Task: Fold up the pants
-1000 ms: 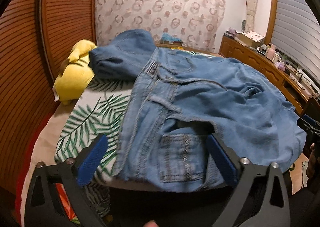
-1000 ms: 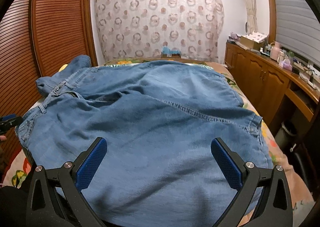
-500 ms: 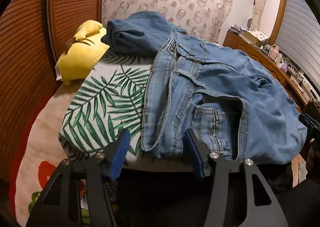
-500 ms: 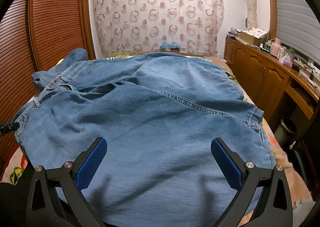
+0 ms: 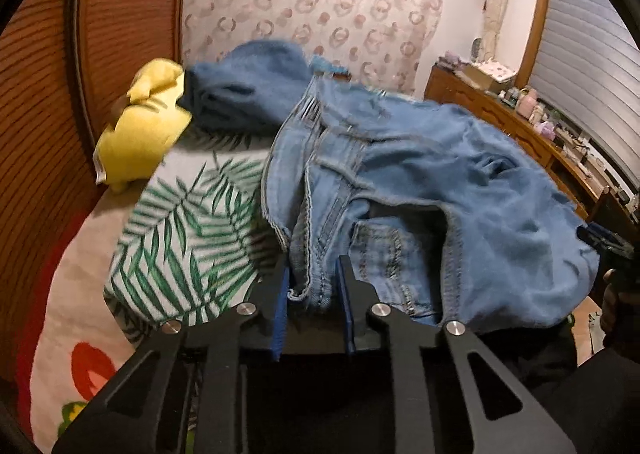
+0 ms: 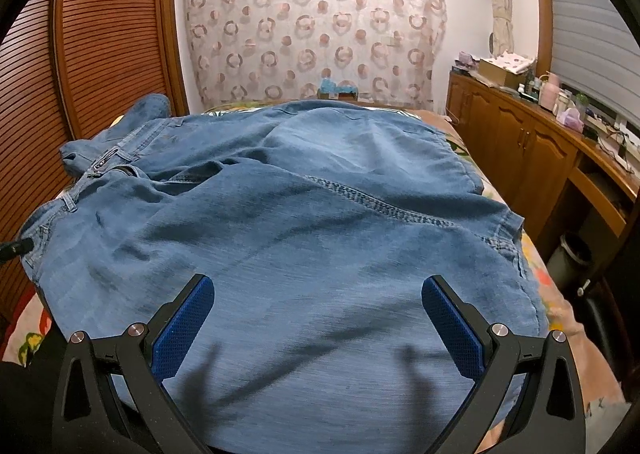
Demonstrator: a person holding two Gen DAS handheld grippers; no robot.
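Light blue jeans (image 5: 420, 174) lie spread across the bed, waistband toward the left side. My left gripper (image 5: 312, 290) is shut on the near corner of the waistband, denim pinched between its blue pads. In the right wrist view the jeans (image 6: 300, 222) fill the bed, one leg seam running diagonally. My right gripper (image 6: 318, 318) is open and empty, its blue pads (image 6: 184, 326) spread wide just above the near edge of the leg fabric. The right gripper also shows at the far right of the left wrist view (image 5: 608, 242).
A palm-leaf print bedsheet (image 5: 184, 230) covers the bed. A yellow plush pillow (image 5: 140, 126) and a darker blue denim garment (image 5: 248, 90) lie at the head. Wooden slatted wardrobe doors (image 6: 100, 54) stand on the left, a wooden cabinet (image 6: 532, 150) with clutter on the right.
My left gripper went from wide open to shut on the waistband corner and the jeans bunched up there. My right gripper stayed open and moved slightly closer to the fabric.
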